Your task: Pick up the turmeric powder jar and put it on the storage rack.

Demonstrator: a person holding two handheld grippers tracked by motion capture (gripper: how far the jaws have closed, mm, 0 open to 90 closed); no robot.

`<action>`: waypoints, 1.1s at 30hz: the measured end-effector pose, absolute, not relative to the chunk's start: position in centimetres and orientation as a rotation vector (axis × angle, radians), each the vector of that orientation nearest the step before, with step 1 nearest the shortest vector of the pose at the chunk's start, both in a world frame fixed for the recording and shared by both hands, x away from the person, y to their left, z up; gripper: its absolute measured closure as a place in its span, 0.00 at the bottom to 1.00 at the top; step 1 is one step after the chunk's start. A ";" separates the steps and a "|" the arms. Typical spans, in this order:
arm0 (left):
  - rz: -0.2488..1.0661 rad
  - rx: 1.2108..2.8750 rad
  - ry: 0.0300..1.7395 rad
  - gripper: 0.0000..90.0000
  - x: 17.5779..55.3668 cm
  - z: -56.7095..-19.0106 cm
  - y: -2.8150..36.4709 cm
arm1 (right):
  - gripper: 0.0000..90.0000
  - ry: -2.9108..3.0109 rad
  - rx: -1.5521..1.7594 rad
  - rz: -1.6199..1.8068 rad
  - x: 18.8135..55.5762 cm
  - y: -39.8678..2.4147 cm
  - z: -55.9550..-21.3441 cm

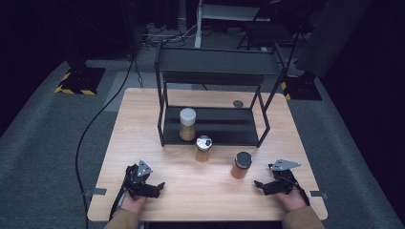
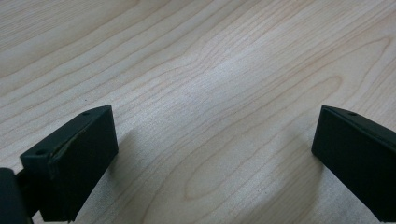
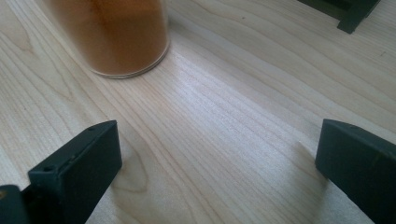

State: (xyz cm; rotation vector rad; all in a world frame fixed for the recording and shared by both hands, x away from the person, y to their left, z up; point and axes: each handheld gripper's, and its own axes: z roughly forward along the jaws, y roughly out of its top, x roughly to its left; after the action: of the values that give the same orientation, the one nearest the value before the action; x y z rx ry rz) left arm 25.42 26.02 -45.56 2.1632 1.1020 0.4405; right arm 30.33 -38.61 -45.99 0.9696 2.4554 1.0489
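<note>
The jar with the black lid [image 1: 241, 165] is standing upright on the bench [image 1: 143, 119], near the front right corner, and the right gripper [image 1: 262, 185] is sitting just beside it with its jaws wide apart and nothing in them. In the right gripper view the jar's [image 3: 112, 35] brown powder is showing close ahead. The jar with the shiny lid [image 1: 203, 149] is standing on the bench just in front of the black rack [image 1: 215, 71]. Only the jar with the white lid [image 1: 187, 125] is sitting on the rack's low shelf, so I think two jars are still waiting to go in. The left gripper [image 1: 155, 188] is resting near the front left corner, spread open and empty. The bench is pale wood, standing on grey carpet in a dark room.
</note>
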 end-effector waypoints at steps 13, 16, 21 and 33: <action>0.439 2.163 1.102 0.00 25.4 -45.6 26.0 | 0.02 2.468 0.959 1.041 30.4 -38.4 -45.6; 0.439 2.163 1.102 0.00 25.4 -45.6 26.0 | 0.02 2.461 0.948 1.050 30.2 -38.3 -45.2; 0.440 2.162 1.103 0.00 25.4 -45.6 26.0 | 0.02 2.437 0.949 1.075 29.8 -38.2 -44.4; 0.441 2.162 1.102 0.00 25.6 -45.6 25.9 | 0.02 2.372 0.941 1.168 28.6 -38.7 -42.4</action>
State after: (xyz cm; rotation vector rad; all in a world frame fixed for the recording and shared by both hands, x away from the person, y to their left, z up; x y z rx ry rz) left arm 25.55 25.92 -45.59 2.1615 1.1019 0.4413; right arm 28.65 -38.71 -42.40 0.9413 2.3724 1.1684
